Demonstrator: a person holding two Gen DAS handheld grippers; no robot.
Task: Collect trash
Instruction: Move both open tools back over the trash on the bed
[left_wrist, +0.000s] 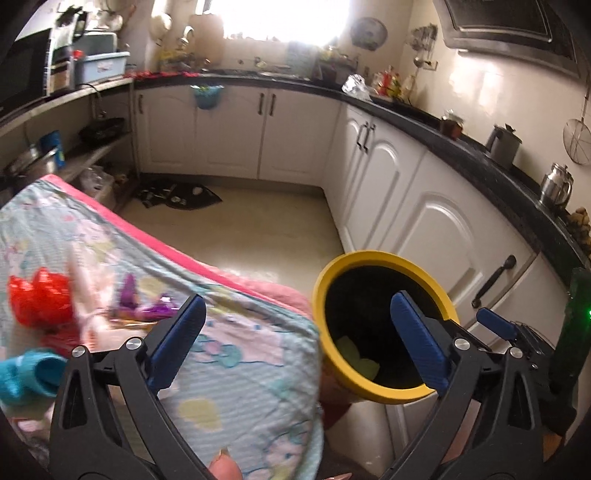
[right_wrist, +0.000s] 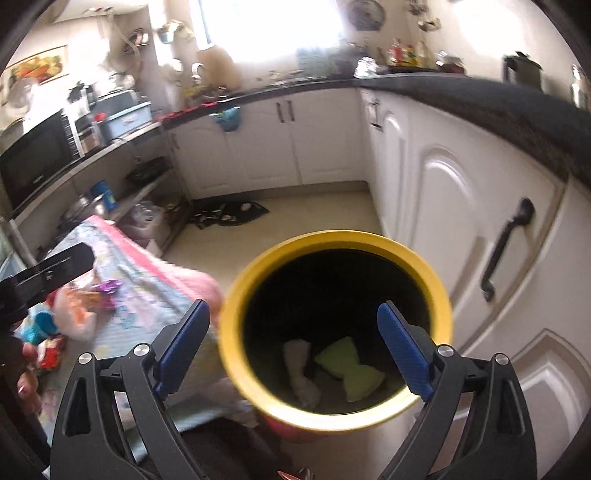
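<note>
Both grippers, L (left_wrist: 299, 339) & R (right_wrist: 293, 349), jaws spread, empty. Purple wrapper (left_wrist: 147, 306) on cloth lies ~10 o'clock of L fingers, nearer L; bin (right_wrist: 441, 295) under R.

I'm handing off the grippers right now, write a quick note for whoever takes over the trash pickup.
Left gripper: open, nothing between its fingers.
Right gripper: open, empty, over the yellow bin.
Done: a yellow-green piece and a white wad lie in the bin.
Left: on the patterned cloth, a red wrapper, purple foil and a blue piece still need collecting.
</note>
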